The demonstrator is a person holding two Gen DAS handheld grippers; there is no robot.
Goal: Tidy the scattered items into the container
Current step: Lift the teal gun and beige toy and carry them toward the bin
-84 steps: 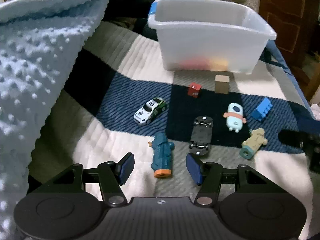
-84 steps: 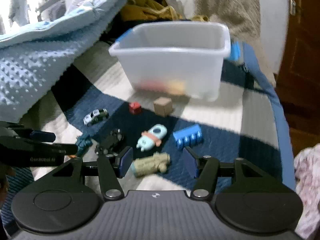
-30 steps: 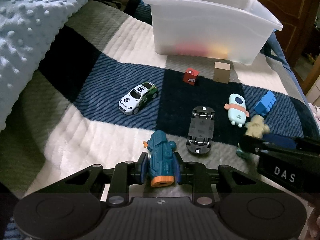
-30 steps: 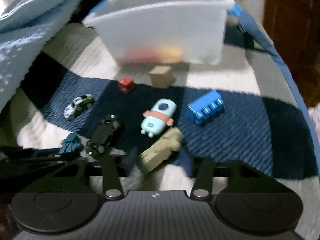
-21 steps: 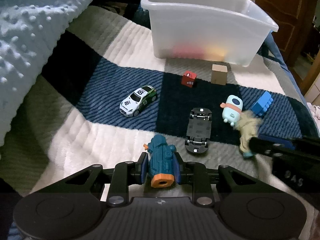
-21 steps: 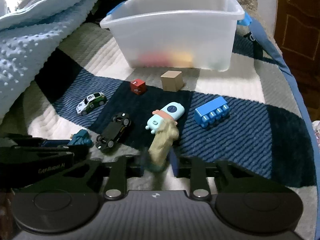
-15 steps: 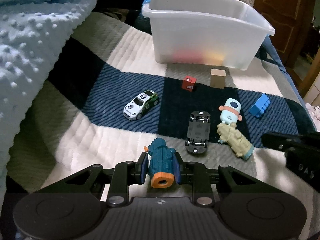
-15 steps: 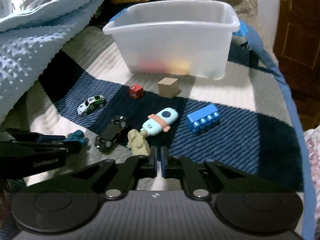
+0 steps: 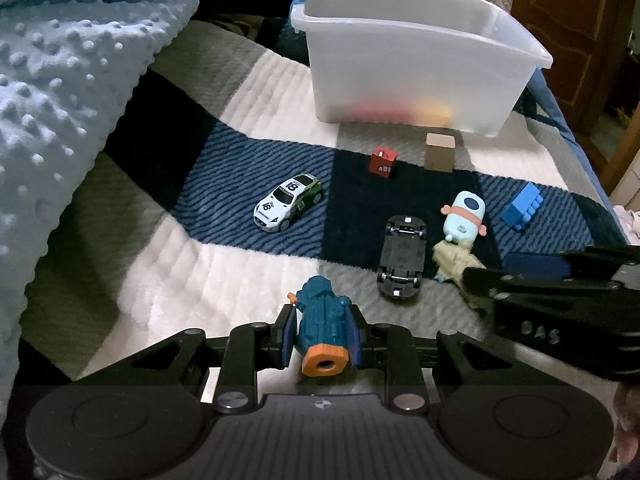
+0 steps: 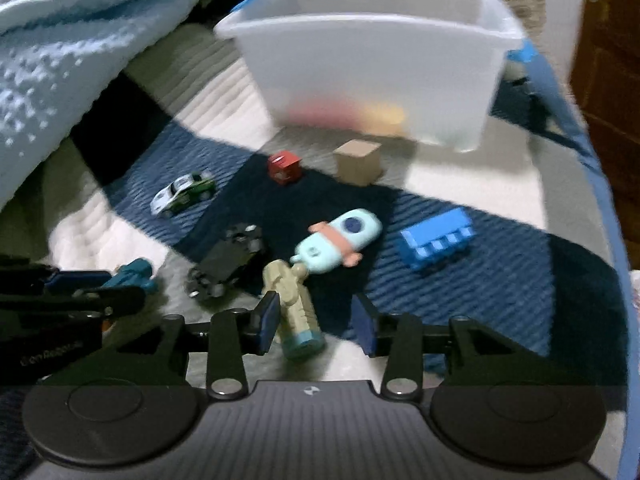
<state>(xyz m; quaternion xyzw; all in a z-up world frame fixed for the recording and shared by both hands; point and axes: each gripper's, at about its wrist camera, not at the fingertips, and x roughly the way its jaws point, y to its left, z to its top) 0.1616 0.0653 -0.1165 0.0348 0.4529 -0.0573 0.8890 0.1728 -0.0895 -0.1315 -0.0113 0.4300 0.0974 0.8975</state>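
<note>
Two tongs are working over a checked bed quilt (image 9: 224, 264) strewn with toys. Starting at 9 o'clock in the left wrist view, a pale blue dotted blanket (image 9: 60, 92) is draping over the quilt's edge. The left tongs (image 9: 322, 340) are sitting at 6 o'clock, clamped on a teal toy cannon (image 9: 322, 330) with an orange muzzle facing the camera. A white and green race car (image 9: 289, 202) is lying toward 11 o'clock from them, and a black toy car (image 9: 401, 257) is lying belly-up toward 1 o'clock. At 12 o'clock the clear plastic container (image 9: 408, 60) is standing on the quilt, with a red cube (image 9: 383, 162) and a tan wooden block (image 9: 440, 151) just in front of it. Toward 3 o'clock a light blue rocket toy (image 9: 464, 222) is touching a beige toy cannon (image 10: 294, 312), and a blue building brick (image 9: 522, 207) is lying beyond them. The right tongs (image 10: 316, 324) are opening, their pads standing apart around the beige toy cannon, which is resting on the quilt between them, nearer the left pad.
</note>
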